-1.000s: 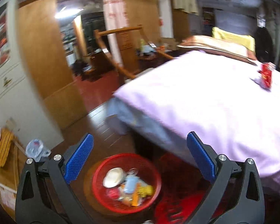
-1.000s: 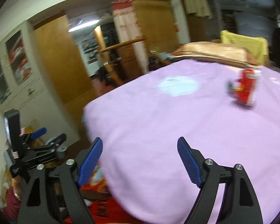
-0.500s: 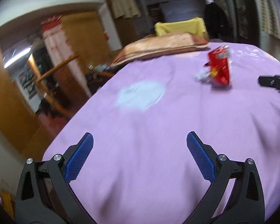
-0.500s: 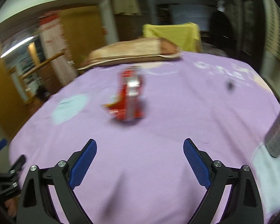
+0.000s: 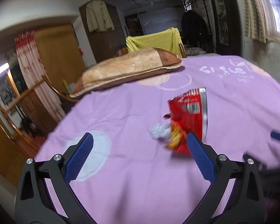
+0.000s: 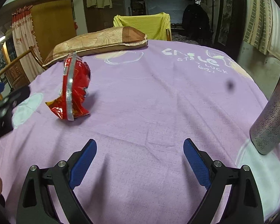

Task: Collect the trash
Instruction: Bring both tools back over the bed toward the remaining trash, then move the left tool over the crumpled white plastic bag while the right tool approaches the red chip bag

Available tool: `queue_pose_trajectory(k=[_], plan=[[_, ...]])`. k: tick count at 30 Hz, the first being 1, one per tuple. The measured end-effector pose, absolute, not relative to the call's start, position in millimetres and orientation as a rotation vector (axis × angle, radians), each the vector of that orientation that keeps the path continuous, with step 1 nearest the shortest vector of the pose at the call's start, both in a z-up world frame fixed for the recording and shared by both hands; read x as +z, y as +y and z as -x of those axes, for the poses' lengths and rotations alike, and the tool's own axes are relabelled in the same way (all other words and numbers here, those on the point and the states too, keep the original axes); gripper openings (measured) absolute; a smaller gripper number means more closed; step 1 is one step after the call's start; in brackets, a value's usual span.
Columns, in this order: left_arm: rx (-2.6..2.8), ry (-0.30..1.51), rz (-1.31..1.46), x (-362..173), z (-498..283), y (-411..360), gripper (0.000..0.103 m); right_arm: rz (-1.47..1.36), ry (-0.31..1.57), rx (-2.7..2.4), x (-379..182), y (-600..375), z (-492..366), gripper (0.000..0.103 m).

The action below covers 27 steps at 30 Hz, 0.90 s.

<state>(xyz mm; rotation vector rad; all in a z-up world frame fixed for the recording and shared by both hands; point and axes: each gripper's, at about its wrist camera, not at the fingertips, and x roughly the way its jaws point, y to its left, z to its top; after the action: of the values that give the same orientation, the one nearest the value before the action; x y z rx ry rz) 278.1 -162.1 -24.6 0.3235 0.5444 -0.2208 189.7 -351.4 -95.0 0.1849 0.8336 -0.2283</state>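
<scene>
Both grippers spread wide, holding nothing, over the bed.

Our left gripper (image 5: 139, 155) has the red wrapper (image 5: 189, 119) just past its right finger (image 5: 199, 158), white crumple (image 5: 159, 131) beside it. Our right gripper (image 6: 139, 163), jaws lately widening, sees the wrapper (image 6: 72, 91) farther off toward the bed's (image 6: 158, 102) left edge.

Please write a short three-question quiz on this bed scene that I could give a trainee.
1. True or false: the left tongs are shut on the red snack wrapper.
2. What lies right beside the wrapper on the purple bedspread? A) crumpled white paper B) a spoon C) a sock
3. What stands on the bed at the right edge of the right wrist view?

Key:
1. False; open, empty.
2. A, the crumpled white paper.
3. A patterned metal bottle.
</scene>
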Motion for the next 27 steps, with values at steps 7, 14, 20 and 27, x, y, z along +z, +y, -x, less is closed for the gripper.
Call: queue_pose_trajectory(k=[7,14,20,27], plan=[[-0.319,0.639,-0.185,-34.7,-320.4,-178.2,0.096,-0.248,0.938,-0.228,-112.4,-361.6,-204.1,0.093],[-0.391,0.729,-0.196,-58.6,-341.7,-197.1,0.096,-0.235,0.954,-0.232,-114.3,-357.2,-208.1,0.095],[-0.354,0.730,-0.166,-56.8,-346.2,-172.6,0.096,-0.242,0.952,-0.231,-114.0,-356.7,-206.3,0.095],[-0.256,0.779,0.037,-52.0,-380.8,-115.7,0.096,-0.249,0.949,-0.237,-113.5,-358.4,-204.7,0.095]])
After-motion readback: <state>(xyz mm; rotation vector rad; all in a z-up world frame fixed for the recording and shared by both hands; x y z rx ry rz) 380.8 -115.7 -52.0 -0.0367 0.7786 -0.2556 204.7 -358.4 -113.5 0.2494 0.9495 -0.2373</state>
